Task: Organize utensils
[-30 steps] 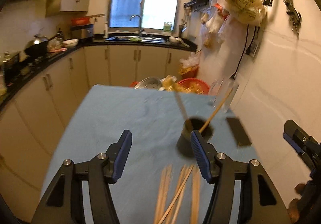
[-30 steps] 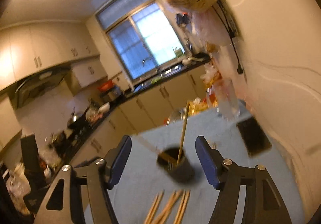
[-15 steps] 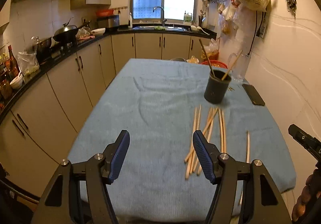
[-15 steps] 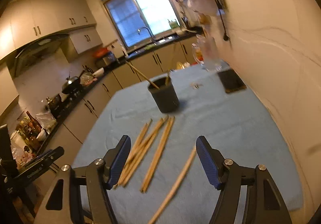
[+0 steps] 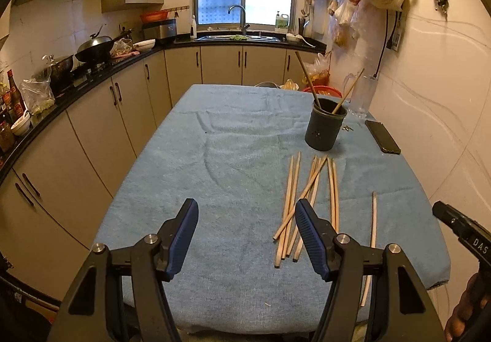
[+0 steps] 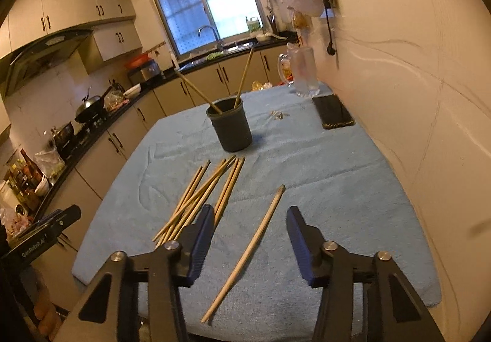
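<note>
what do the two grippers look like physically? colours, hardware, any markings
Both match: the left gripper and right gripper have black angular frames, silver round bolt heads at the pivots, and blue ribbed pads on the fingers. White lettering reads "DAS" on the right unit's body and "GenRobot.AI" on the left's. No cables or sleeves are visible.

Both wrist views face the window over the table (image 5: 233, 139), side by side.
</note>
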{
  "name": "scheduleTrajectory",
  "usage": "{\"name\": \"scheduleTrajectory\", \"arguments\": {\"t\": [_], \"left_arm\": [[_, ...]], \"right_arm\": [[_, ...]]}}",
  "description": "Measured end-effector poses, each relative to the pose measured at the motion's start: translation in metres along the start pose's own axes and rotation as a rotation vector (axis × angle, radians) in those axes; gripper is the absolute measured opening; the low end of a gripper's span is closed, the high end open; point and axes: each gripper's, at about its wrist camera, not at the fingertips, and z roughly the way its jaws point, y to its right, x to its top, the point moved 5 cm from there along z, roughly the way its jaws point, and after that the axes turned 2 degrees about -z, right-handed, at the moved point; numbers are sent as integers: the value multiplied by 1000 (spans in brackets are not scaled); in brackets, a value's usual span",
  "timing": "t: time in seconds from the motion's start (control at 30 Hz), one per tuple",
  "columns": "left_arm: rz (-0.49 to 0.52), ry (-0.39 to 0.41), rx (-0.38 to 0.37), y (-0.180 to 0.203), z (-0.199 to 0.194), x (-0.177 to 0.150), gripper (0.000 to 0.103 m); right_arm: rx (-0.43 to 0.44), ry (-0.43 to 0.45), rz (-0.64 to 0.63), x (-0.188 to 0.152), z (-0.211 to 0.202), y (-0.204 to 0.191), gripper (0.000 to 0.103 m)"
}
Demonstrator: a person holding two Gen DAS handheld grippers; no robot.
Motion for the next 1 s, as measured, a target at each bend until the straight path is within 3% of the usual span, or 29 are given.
{"name": "scheduleTrajectory", "arguments": {"t": [0.13,0.43,0.6,0.7,1.0], "left_arm": [[1,-27,0,0,14,3,66],[-32,-169,-57,-1,78,9,66],[-12,-194,-55,3,104,16,66],[12,-212,-56,10,122,22,66],[58,-278,-124,34,170,37,63]], "right_arm": [[10,-47,-2,-2,19,-1,39],[0,-183,27,-8,78,13,38],[-15,-233,30,-4,109,20,35],[-18,-263,38,-1,126,23,28],[-86,-304,-9,-1,161,30,25]]}}
